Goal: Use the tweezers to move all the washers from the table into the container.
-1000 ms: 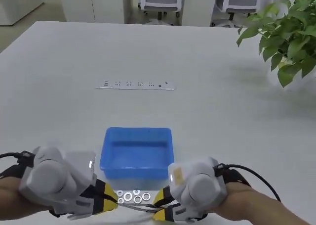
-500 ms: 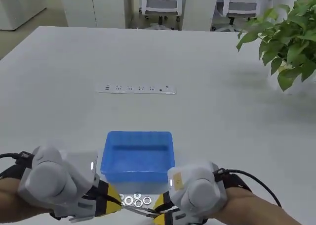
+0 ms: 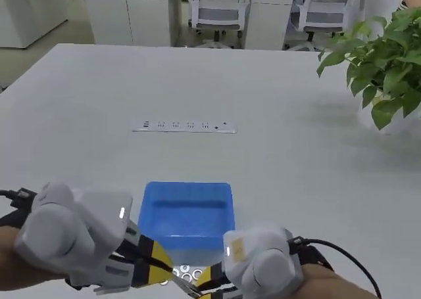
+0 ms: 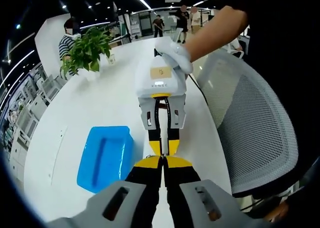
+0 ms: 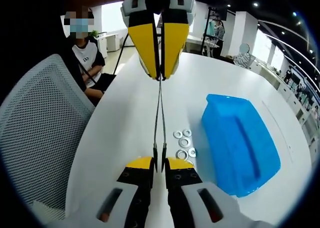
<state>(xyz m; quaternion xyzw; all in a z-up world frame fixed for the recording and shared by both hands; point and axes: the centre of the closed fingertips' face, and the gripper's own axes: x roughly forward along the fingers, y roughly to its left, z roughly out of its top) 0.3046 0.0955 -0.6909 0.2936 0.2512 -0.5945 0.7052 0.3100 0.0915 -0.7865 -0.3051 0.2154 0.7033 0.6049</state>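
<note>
The blue container [image 3: 187,186] stands near the table's front edge, and it also shows in the left gripper view [image 4: 105,155] and the right gripper view [image 5: 240,143]. Several metal washers [image 3: 187,271] [image 5: 182,143] lie on the table just in front of it. Thin metal tweezers [image 5: 160,118] [image 3: 185,285] stretch between the two grippers, which face each other tip to tip. My left gripper [image 3: 163,267] [image 4: 162,163] is shut on one end. My right gripper [image 3: 205,284] [image 5: 159,164] is shut on the other end, beside the washers.
A socket strip [image 3: 184,126] is set into the table's middle. A potted plant [image 3: 385,62] stands at the far right. A mesh chair [image 4: 255,133] is close behind the table's near edge, and a seated person [image 5: 87,57] is beside it.
The head camera has tilted up, so everything sits lower in the picture. The two grippers have come closer together over the tweezers.
</note>
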